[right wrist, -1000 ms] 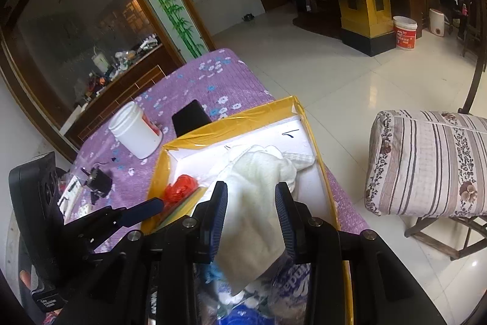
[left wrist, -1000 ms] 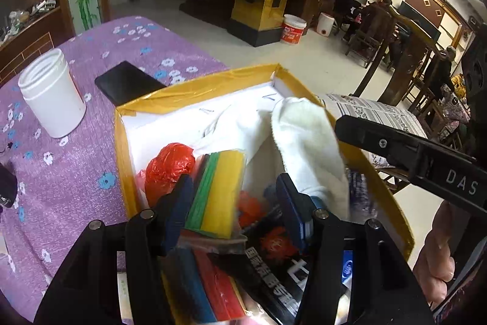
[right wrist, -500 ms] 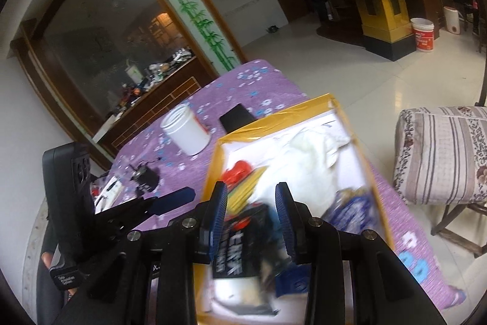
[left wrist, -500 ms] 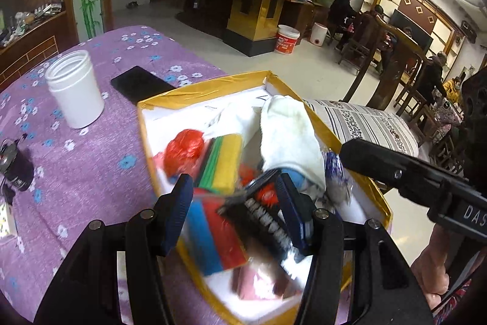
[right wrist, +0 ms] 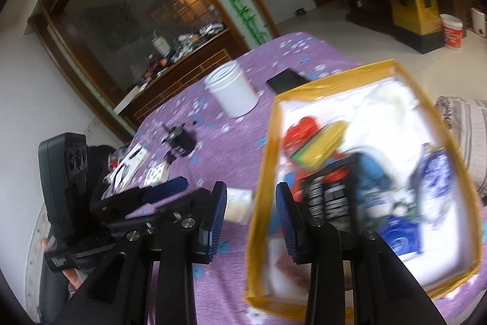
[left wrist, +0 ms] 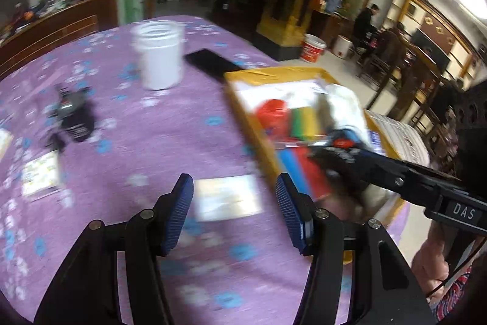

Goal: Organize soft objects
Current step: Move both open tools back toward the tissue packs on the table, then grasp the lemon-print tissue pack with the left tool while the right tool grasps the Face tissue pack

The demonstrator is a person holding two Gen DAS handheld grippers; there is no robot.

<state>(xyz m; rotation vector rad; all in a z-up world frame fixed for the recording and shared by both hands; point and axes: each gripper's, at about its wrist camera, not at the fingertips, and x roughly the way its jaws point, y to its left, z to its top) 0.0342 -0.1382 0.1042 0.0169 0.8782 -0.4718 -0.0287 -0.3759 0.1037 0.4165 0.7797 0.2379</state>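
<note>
Two tongs are seen empty, jaws parted. The small pale packet (left wrist: 227, 197) is lying on the purple table (left wrist: 146, 136), just left of the yellow-rimmed box (left wrist: 274, 72), straight ahead of the left tongs (left wrist: 233, 210); the right tongs (right wrist: 251, 213) are placed over the box rim.

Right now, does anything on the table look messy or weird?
Yes. The box is a jumbled heap: towel, red bag and packets piled crookedly. One small packet lies outside it on the cloth.

Box (left wrist: 268, 72) right of jar (left wrist: 159, 57), phone (left wrist: 213, 63) apparently between
</note>
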